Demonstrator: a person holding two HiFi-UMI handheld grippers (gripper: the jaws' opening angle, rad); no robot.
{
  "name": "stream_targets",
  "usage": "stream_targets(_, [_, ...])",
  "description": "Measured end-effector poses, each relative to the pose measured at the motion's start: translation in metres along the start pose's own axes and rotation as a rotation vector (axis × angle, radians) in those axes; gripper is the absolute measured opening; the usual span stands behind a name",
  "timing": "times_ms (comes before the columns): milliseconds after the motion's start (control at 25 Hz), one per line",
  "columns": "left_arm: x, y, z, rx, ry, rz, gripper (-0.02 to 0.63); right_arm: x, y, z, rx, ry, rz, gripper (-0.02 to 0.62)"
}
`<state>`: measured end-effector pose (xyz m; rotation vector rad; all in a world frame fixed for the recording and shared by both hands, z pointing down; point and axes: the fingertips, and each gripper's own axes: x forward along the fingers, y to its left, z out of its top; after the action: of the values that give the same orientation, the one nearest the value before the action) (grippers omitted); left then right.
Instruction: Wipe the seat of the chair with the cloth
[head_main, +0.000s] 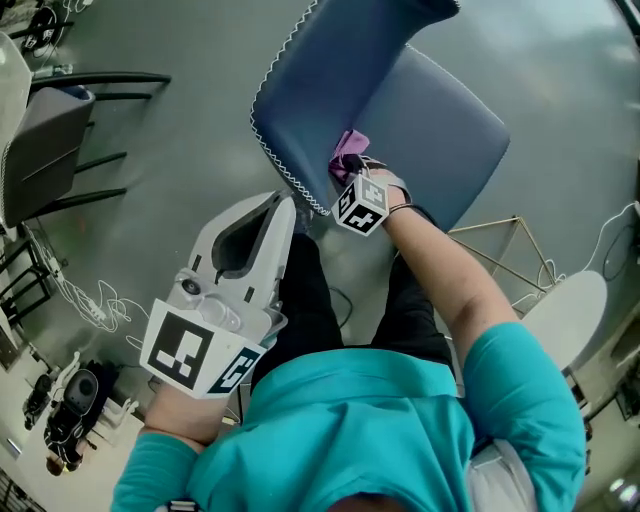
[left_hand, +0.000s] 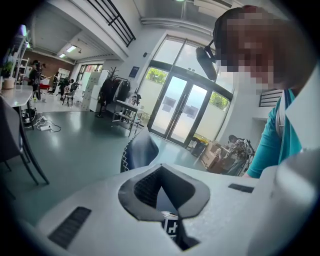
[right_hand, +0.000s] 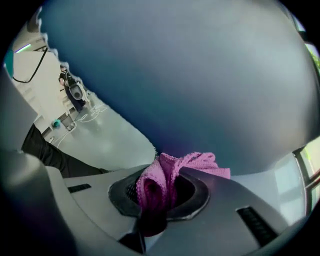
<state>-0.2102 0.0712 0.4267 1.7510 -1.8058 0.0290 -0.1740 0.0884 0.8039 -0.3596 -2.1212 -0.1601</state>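
A blue upholstered chair stands in front of me in the head view, its seat (head_main: 445, 130) beyond a backrest (head_main: 320, 80) edged with white stitching. My right gripper (head_main: 350, 168) is shut on a bunched pink cloth (head_main: 348, 148) and holds it low against the blue upholstery where seat and backrest meet. In the right gripper view the cloth (right_hand: 167, 177) fills the jaws of that gripper (right_hand: 162, 189), with blue chair surface (right_hand: 190, 75) just ahead. My left gripper (head_main: 283, 206) hangs near my body, short of the backrest, shut and holding nothing (left_hand: 177, 216).
The chair's thin gold wire legs (head_main: 505, 250) show at the right. A dark chair (head_main: 50, 140) stands at the far left, with white cables (head_main: 85, 300) and gear (head_main: 70, 400) on the grey floor. A round white object (head_main: 570, 315) lies at the right. Glass doors (left_hand: 180, 112) are far ahead.
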Motion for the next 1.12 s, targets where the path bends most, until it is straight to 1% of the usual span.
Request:
stream_targets(200, [-0.017, 0.015, -0.005, -0.029, -0.013, 0.013, -0.012, 0.020, 0.014, -0.011, -0.100, 0.088, 0.009, 0.055])
stream_targets(480, [-0.019, 0.021, -0.017, -0.029, -0.003, 0.017, -0.014, 0.021, 0.026, -0.029, -0.173, 0.117, 0.019, 0.055])
stream_targets(720, [-0.005, 0.014, -0.013, -0.030, 0.017, 0.012, -0.013, 0.009, 0.024, -0.040, -0.178, 0.125, 0.013, 0.055])
stream_targets(1120, [0.010, -0.006, -0.019, 0.001, 0.035, -0.004, -0.013, -0.004, 0.041, -0.077, -0.189, 0.138, 0.018, 0.055])
